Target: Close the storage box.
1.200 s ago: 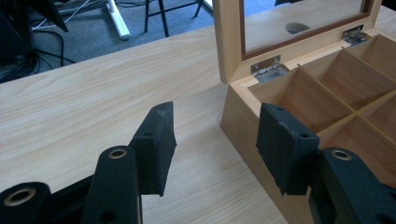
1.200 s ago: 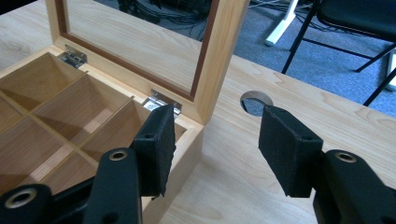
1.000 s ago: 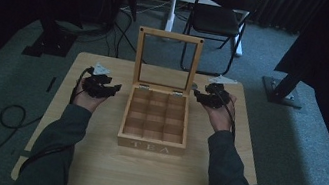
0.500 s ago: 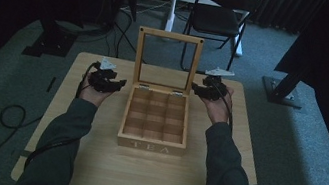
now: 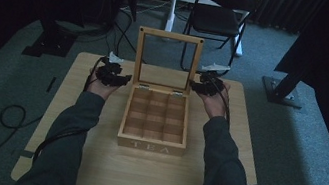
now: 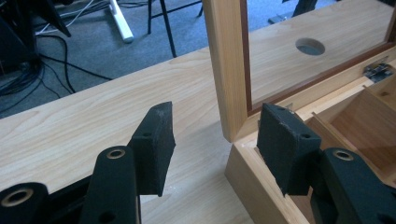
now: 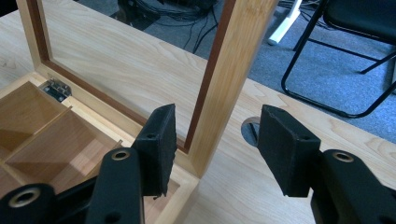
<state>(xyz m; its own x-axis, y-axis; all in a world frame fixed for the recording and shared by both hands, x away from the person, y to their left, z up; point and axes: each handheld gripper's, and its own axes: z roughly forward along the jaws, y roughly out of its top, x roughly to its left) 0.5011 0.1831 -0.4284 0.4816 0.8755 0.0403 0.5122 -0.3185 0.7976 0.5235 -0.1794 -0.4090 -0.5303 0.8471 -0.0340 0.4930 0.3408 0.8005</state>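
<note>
Tea box (image 5: 155,121) of pale wood sits at the middle of the bench (image 5: 90,161), between two hand-held grippers, with its lid (image 5: 167,61) standing upright at the far side. The left gripper (image 5: 114,74) is just beside the lid's left post, near the bench's far left corner. The right gripper (image 5: 205,85) is just beside the lid's right post, toward the far right corner. Both grippers have their jaws spread apart and hold nothing.

In the left gripper view, the left gripper (image 6: 212,140) straddles the lid's post (image 6: 229,65): one pad is over bare bench (image 6: 93,116), the other over the box's rim (image 6: 261,182). No contact with the post can be seen. In the right gripper view, the right gripper (image 7: 215,144) likewise straddles the other post (image 7: 229,70), which rises between its pads without a visible touch.

The box is rectangular, with "TEA" lettered on its near wall. Inside, thin wooden dividers make nine compartments, three rows of three, all showing bare wood. The lid is a wooden frame with a dark inner trim around a clear pane, joined to the box by two small metal hinges (image 5: 142,87).

One box, two grippers, and two round holes in the bench's far edge area (image 6: 310,45) can be counted. A black folding chair (image 5: 218,15) stands on the grey carpet beyond the bench.
</note>
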